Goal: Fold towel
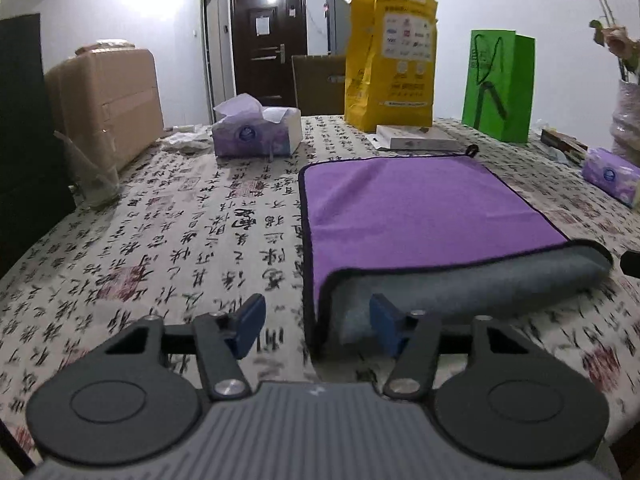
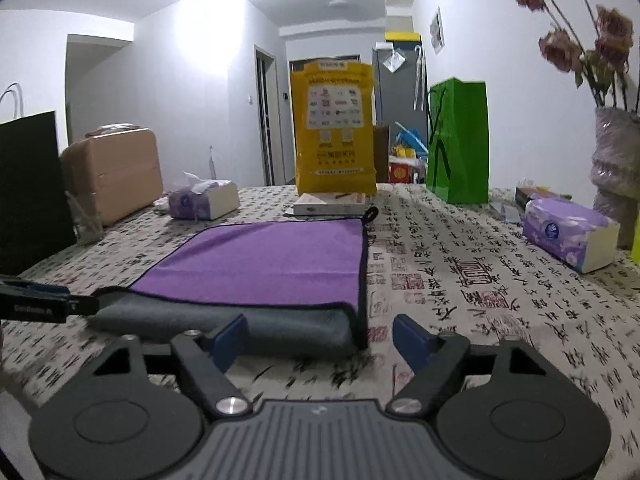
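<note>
A purple towel (image 1: 416, 208) with a black hem lies flat on the calligraphy-print tablecloth (image 1: 180, 240); its near edge is rolled back, showing the grey underside (image 1: 460, 284). My left gripper (image 1: 318, 326) is open, astride the towel's near left corner, holding nothing. In the right wrist view the towel (image 2: 264, 260) lies ahead, its grey fold (image 2: 280, 328) nearest. My right gripper (image 2: 320, 344) is open around the near right corner. The left gripper's tip (image 2: 48, 304) shows at the left edge.
At the table's back stand a yellow bag (image 1: 392, 60), a green bag (image 1: 500, 84), a flat white box (image 1: 416, 138), a tissue pack (image 1: 256, 130) and a cardboard box (image 1: 108, 100). A second tissue pack (image 2: 572, 236) and a flower vase (image 2: 616, 172) stand right. A black bag (image 2: 28, 188) stands left.
</note>
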Motion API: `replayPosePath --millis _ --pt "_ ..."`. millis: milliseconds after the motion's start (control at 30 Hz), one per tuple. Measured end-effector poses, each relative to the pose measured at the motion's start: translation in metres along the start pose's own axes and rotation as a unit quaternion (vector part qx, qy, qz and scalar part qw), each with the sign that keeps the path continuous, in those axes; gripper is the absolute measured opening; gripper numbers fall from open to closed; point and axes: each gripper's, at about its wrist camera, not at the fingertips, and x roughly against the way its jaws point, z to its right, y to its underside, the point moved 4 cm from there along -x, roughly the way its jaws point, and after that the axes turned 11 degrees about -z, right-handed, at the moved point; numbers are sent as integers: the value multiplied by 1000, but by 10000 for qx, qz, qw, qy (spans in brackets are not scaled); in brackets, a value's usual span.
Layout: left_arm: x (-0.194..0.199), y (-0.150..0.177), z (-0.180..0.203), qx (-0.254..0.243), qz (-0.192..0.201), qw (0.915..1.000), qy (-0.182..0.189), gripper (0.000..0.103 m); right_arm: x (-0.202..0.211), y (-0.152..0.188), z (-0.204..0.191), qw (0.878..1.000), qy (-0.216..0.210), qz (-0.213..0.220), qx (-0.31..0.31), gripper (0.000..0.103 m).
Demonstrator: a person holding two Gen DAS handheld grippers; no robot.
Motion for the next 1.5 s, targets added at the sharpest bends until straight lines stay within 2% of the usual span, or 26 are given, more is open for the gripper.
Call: replayPosePath --millis 67,167,333,400,467,500,600,633,833,1067,1500 --pt "-6 -6 -5 75 -33 9999 118 38 -12 -9 7 9998 -112 -129 -69 67" --pt "-14 -12 -8 146 -164 9989 417 24 -30 -19 15 9995 -170 -272 -61 57" --pt "-23 -10 -5 26 -451 9961 758 20 -57 -28 25 9977 -303 -606 -31 40" --pt "-23 -9 -4 -3 -459 9958 791 19 -65 -28 25 9964 -381 -753 -14 32" --pt "-22 -8 -3 -38 -432 9957 820 7 -70 -26 26 9947 -520 -890 -12 25" --pt "-21 -7 -2 -62 -423 9957 821 6 -72 -25 26 9934 -589 -983 -24 24" --pt "-19 -8 1 -180 -360 9962 768 6 -74 -22 24 9918 -628 -1112 46 13" --pt "-18 -8 2 -208 -345 9962 770 5 -74 -22 24 9915 -664 -1113 92 5" --pt "-18 -16 2 -322 -345 9968 645 5 -73 -26 26 9929 -592 -1016 174 4" --pt "-20 -35 -2 -258 -125 9980 564 5 -78 -39 31 9944 -580 -866 168 4" --pt "-37 -72 -9 -292 135 9982 500 5 -99 -81 29 9958 -466 -560 556 4"
